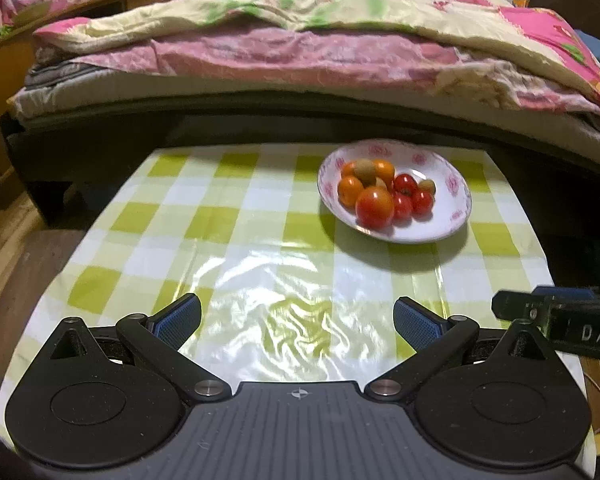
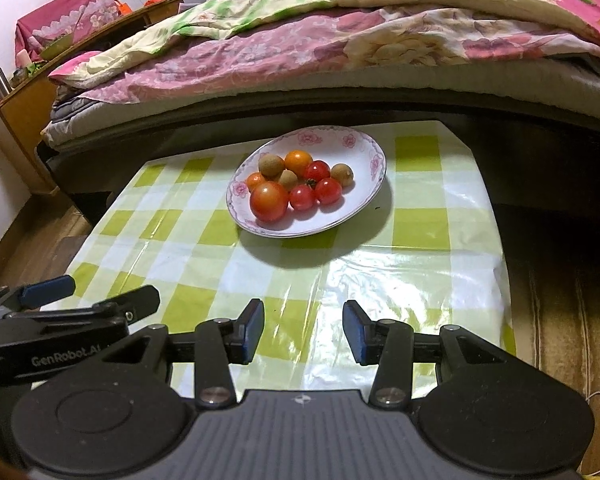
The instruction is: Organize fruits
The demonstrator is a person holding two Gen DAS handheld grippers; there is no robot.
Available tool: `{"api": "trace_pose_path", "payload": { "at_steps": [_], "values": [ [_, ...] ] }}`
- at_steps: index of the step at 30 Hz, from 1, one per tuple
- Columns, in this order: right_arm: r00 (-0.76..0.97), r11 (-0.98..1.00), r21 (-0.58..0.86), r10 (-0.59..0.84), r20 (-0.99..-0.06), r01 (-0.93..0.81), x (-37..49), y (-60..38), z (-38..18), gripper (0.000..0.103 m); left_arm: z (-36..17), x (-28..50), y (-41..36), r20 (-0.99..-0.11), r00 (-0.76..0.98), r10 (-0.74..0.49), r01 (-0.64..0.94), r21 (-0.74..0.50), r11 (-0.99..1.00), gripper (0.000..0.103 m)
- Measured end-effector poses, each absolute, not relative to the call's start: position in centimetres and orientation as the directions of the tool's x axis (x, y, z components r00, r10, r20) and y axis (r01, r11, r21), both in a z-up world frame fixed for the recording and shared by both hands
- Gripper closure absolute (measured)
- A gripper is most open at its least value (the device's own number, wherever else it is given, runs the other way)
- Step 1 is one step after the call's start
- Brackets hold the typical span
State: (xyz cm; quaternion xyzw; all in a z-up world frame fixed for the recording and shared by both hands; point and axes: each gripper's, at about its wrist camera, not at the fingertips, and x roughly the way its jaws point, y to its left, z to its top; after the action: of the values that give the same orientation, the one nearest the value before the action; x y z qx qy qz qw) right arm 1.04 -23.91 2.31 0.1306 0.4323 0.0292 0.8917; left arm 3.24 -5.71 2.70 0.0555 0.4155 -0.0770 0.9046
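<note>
A white plate with pink flowers [image 1: 452,184] [image 2: 360,148] stands at the far side of a table with a green-and-white checked cloth [image 1: 220,240] [image 2: 420,260]. It holds several fruits: a large red tomato [image 1: 375,207] [image 2: 269,201], small red cherry tomatoes [image 1: 422,202] [image 2: 328,191], orange fruits [image 1: 350,191] [image 2: 299,162] and small brown round fruits [image 1: 365,171] [image 2: 270,165]. My left gripper [image 1: 298,320] is open and empty above the near cloth. My right gripper [image 2: 303,330] is open and empty, to its right; its side shows in the left wrist view [image 1: 560,320].
A bed with pink and cream bedding [image 1: 300,40] [image 2: 340,40] runs just behind the table. A wooden cabinet with clutter [image 1: 4,60] [image 2: 24,96] stands at the left. Wooden floor [image 2: 560,300] lies around the table.
</note>
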Motion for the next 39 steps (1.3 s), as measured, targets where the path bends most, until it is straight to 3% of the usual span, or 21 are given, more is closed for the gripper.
{"api": "trace_pose_path", "payload": {
  "at_steps": [39],
  "values": [
    [0.595,0.973,0.232,0.176,-0.784,0.018,-3.4,-21.2,1.7,0.054,1.8,-0.3,-4.8,-0.803,0.592,-0.067,0.175,0.046,0.984,0.0]
  ]
}}
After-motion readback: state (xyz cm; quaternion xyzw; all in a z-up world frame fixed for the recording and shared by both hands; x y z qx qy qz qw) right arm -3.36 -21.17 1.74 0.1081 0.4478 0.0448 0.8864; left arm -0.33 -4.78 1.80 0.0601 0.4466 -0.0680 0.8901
